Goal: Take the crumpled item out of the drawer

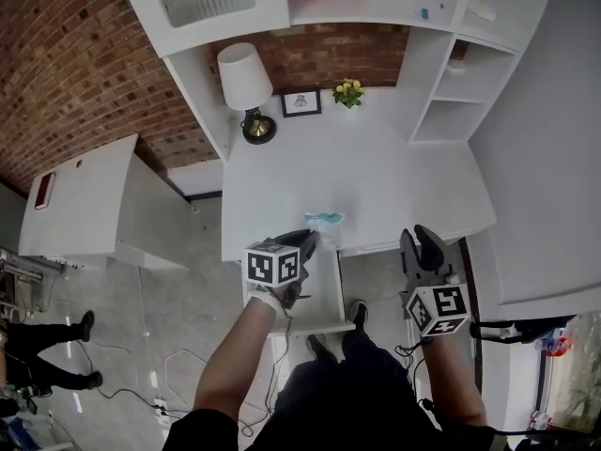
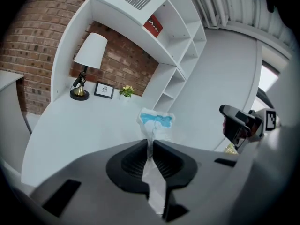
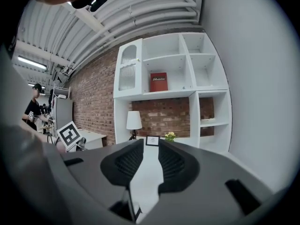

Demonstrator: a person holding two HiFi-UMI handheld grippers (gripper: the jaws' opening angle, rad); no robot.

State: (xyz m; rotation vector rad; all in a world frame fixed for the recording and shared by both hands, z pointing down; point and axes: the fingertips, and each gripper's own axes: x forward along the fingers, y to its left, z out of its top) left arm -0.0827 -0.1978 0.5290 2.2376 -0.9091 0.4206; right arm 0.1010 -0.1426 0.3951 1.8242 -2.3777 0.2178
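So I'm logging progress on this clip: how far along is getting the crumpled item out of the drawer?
Done: the crumpled item is out of the open drawer, raised over the desk edge. In hand: the left hand-held gripper is shut on it, while the right hand-held gripper is open and empty. Left: probably just setting it down.

- crumpled item (image 2: 156, 120): thin wrinkled film, prob. plastic, white w/ blue print.
- desk top (image 1: 376, 177): smooth, matt white.
- wall (image 1: 56, 54): rough red brick.
- left gripper (image 2: 150, 144): matt dark plastic, ribbed inside.
- lamp base (image 1: 258, 132): glossy, metal-like.
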